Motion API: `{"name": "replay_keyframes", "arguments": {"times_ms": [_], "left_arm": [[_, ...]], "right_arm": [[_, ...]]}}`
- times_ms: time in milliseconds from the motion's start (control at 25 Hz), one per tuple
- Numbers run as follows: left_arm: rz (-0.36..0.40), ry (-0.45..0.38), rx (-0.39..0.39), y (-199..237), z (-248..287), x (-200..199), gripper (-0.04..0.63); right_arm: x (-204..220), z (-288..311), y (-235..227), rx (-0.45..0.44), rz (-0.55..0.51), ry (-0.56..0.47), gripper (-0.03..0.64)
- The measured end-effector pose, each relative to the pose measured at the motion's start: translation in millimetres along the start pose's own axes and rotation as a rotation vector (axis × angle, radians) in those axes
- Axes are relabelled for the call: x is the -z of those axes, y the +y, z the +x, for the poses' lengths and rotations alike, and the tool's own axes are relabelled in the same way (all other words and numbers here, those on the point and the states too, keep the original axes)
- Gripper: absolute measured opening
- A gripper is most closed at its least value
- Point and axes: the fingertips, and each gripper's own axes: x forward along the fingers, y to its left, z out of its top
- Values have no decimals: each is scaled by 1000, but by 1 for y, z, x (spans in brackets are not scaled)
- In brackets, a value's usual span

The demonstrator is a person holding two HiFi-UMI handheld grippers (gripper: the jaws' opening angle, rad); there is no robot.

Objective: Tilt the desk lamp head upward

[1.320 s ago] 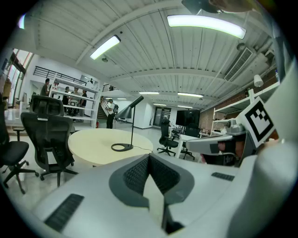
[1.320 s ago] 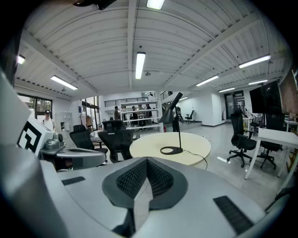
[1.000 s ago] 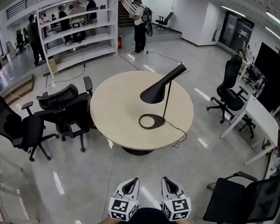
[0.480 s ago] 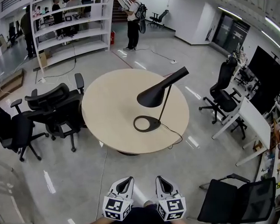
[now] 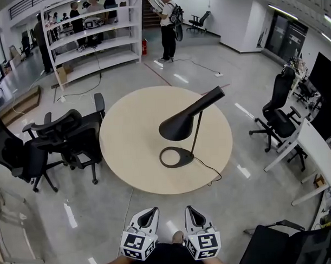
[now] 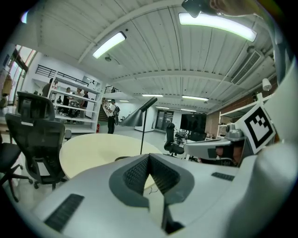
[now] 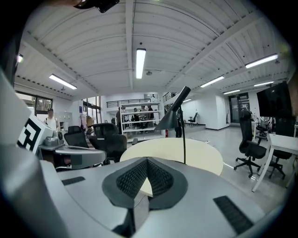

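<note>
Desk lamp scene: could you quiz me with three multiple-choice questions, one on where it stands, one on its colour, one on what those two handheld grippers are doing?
1. Where does the desk lamp stand?
A) on the round table
B) on the floor
C) on a chair

2. What colour is it?
A) white
B) black
C) red

3. How are the left gripper and right gripper?
A) clamped on the lamp
B) wide open
C) shut and empty

Answers: 1 A, its base rests there. 2 B, black all over. 3 C, each gripper view shows jaws together, nothing between.
</note>
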Motion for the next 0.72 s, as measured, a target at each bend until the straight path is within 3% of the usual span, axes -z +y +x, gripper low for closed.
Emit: {"name": "replay_keyframes", "arguments": {"times_ms": [400, 720], "left_arm": [[5, 4, -92, -34, 96, -17, 46], [27, 26, -103, -22, 141, -26, 46]], "right_arm": [[-15, 37, -99, -110, -17, -33, 9], [-11, 75, -134, -114, -2, 4, 9]]}}
